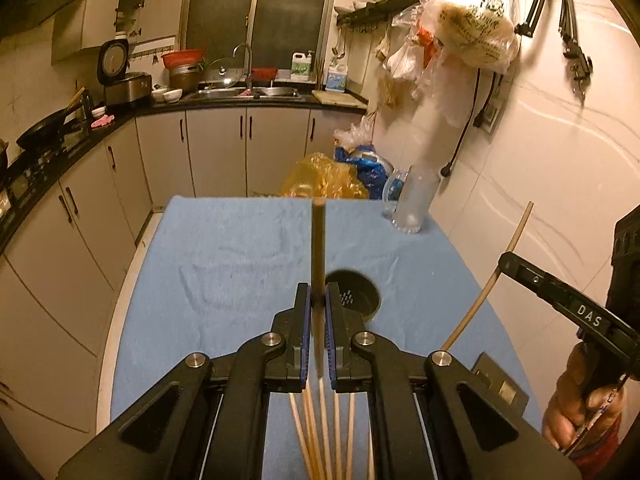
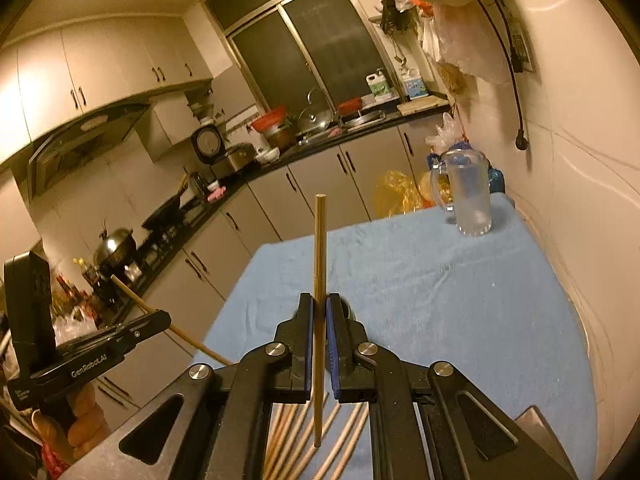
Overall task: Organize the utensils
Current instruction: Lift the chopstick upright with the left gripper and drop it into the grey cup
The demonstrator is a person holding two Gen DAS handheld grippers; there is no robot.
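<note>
I hold one chopstick in each hand. The left gripper point(image 1: 318, 300) has its fingers closed on a chopstick point(image 1: 318, 248) that runs forward along them, and the dark holder point(image 1: 354, 295) sits on the blue tabletop point(image 1: 224, 264) just right of the fingertips, so this hand looks nearer. The right gripper point(image 2: 319, 304) likewise pinches its chopstick point(image 2: 320, 248); spare chopsticks point(image 1: 320, 432) lie below.

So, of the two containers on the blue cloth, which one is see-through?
The clear glass mug with a handle, standing at the far right corner of the blue cloth. The other, a round black holder, is opaque and sits near the grippers.
</note>
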